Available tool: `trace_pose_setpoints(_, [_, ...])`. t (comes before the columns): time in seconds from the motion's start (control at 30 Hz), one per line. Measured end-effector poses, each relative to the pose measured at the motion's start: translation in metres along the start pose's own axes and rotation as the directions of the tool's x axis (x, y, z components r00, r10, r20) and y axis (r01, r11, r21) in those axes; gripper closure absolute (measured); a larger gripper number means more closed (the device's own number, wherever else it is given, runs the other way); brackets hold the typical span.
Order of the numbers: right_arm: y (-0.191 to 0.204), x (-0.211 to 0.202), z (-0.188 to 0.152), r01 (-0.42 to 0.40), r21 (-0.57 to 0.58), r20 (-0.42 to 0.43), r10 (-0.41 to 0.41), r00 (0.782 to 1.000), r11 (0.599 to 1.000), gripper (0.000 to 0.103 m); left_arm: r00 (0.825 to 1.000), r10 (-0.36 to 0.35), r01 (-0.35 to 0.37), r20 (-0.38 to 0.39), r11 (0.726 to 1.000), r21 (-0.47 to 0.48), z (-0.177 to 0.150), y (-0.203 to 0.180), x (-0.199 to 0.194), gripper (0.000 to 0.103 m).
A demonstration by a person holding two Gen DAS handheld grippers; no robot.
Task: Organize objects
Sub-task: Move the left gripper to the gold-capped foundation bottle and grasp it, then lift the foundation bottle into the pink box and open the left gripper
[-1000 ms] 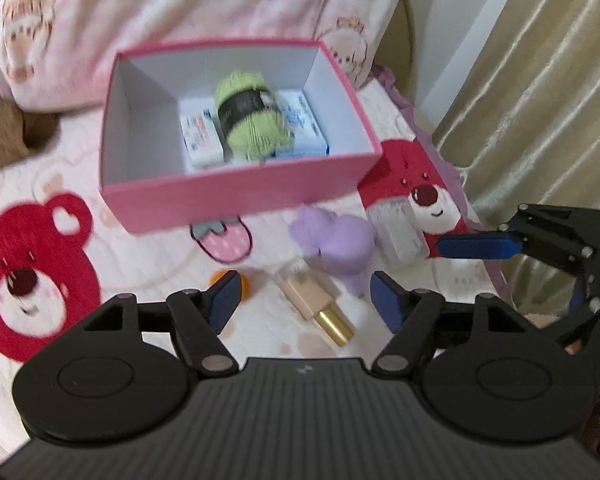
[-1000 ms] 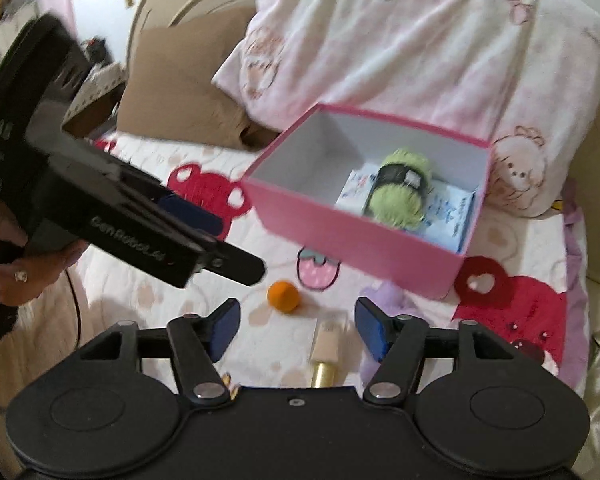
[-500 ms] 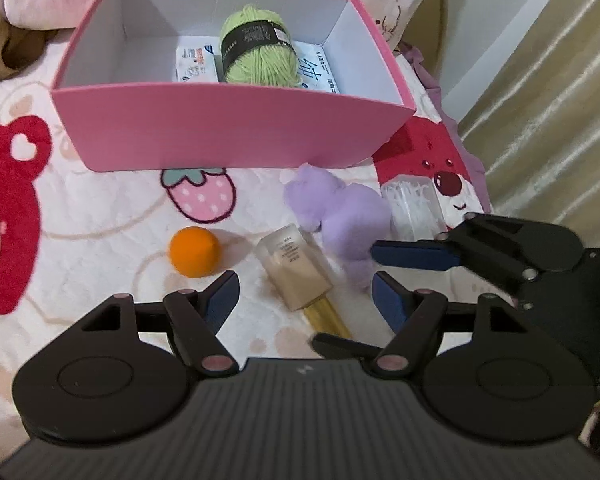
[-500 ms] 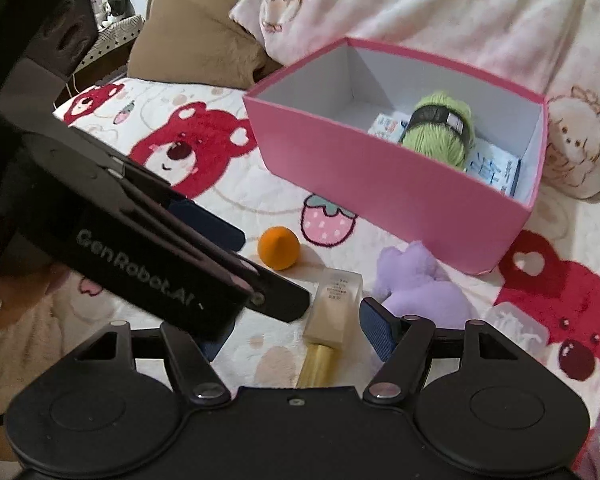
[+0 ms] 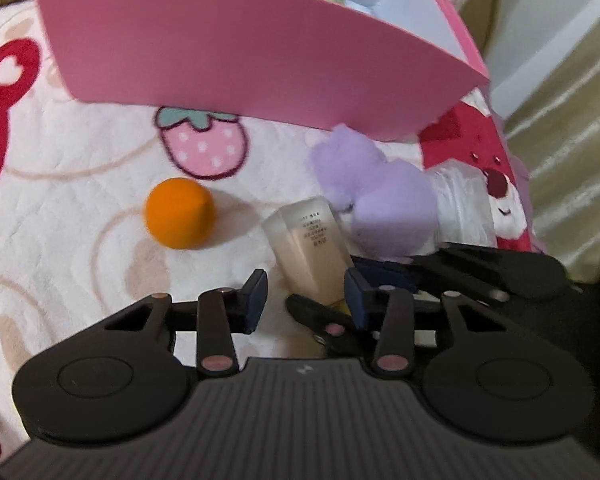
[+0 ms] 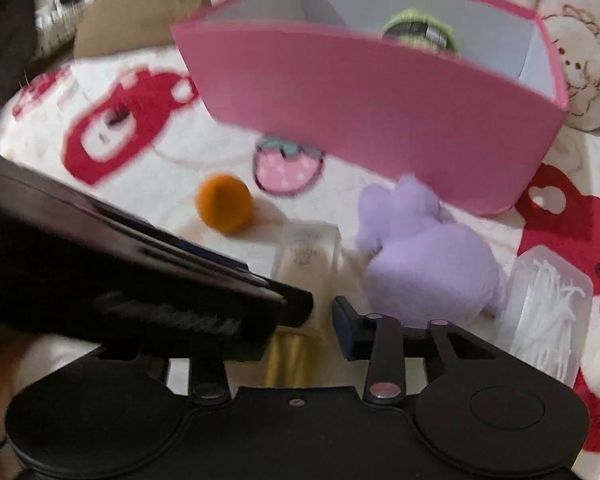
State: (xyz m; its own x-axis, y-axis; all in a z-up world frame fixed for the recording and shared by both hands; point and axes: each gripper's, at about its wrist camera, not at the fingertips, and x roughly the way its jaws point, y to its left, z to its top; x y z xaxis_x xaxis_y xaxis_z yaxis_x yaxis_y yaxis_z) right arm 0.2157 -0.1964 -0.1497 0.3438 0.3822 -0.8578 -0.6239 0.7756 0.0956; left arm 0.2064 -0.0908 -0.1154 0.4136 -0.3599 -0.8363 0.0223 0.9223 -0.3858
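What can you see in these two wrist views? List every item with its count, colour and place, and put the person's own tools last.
box: one, pink outside and white inside, at the back of the blanket
yarn: one ball, green with a dark band, inside the box
ball: one, orange, on the blanket in front of the box
plush toy: one, purple, against the box's front corner
bottle: one, beige with a gold cap, lying beside the plush toy
clear case: one, holding white sticks, right of the plush toy
blanket: one, white with red bears and strawberries
curtain: one, beige, far right
left gripper: black, jaws closing around the bottle's body
right gripper: black, jaws shut on the gold cap
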Motion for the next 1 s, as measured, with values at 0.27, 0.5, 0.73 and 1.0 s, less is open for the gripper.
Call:
trace_pose_setpoints(0.27, [-0.028,-0.001,-0.004,-0.075,0.267,-0.064,0.095,0.993,0.961,0.064,0.997,-0.077,0.077,0.000,0.994,-0.073,-0.003,0.009,0.007,0.062])
trace_pose_setpoints(0.5, [-0.039,-0.003,-0.011,-0.138,0.354,-0.043,0.163,0.986,0.925,0.062,0.991,-0.134,0.134,0.015,0.981,-0.143,-0.007,0.016,0.015,0.059])
trace_pose_setpoints(0.73, [-0.049,0.001,-0.018,-0.240,0.456,-0.048,0.293,0.955,0.857,0.062,0.993,-0.115,0.119,0.037,0.982,-0.146,-0.009,0.016,0.015,0.060])
trace_pose_setpoints(1.0, [-0.041,-0.010,-0.019,-0.258,0.419,-0.021,0.293,0.956,0.870,0.062,0.993,-0.103,0.108,0.053,0.989,-0.103,-0.010,0.010,-0.001,0.062])
